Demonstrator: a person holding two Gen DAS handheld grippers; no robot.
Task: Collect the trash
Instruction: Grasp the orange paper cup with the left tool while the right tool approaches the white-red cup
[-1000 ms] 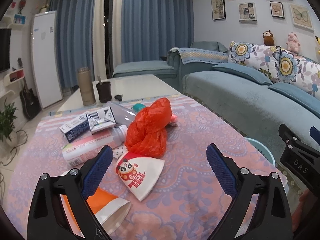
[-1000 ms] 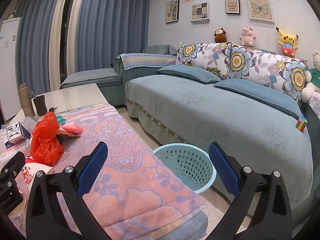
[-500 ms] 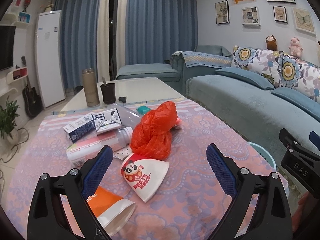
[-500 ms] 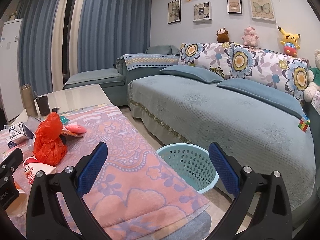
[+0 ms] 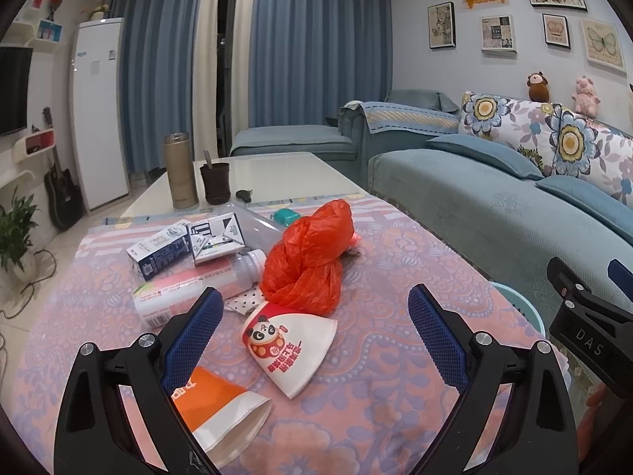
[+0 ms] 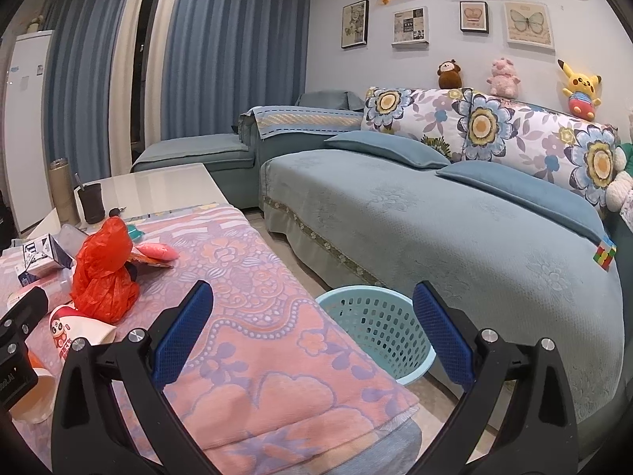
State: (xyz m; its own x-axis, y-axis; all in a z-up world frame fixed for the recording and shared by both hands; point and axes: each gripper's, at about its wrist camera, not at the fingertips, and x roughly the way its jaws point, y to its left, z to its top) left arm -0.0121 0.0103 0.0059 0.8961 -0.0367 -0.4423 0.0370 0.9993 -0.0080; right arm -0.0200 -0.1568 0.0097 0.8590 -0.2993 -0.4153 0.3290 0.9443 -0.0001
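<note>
Trash lies on the pink patterned tablecloth (image 5: 395, 277): a knotted red plastic bag (image 5: 306, 263), a flattened white panda paper cup (image 5: 290, 342), an orange and white paper cup (image 5: 221, 407), a pink-labelled bottle (image 5: 190, 293) and two milk cartons (image 5: 186, 243). My left gripper (image 5: 312, 328) hangs open above the panda cup, holding nothing. My right gripper (image 6: 312, 328) is open and empty over the table's right edge. Beyond it a light blue basket (image 6: 376, 328) stands on the floor. The red bag (image 6: 105, 273) and panda cup (image 6: 75, 328) show at left in the right wrist view.
A thermos (image 5: 180, 170), a dark cup (image 5: 215, 182) and a small black object sit on the bare white far half of the table. A blue sofa (image 6: 455, 229) with floral cushions runs along the right. A pink item (image 6: 158, 251) lies behind the bag.
Both views have shifted slightly, with the trash pile and basket sitting a little differently in frame. Both grippers stay open and nothing has been grasped.
</note>
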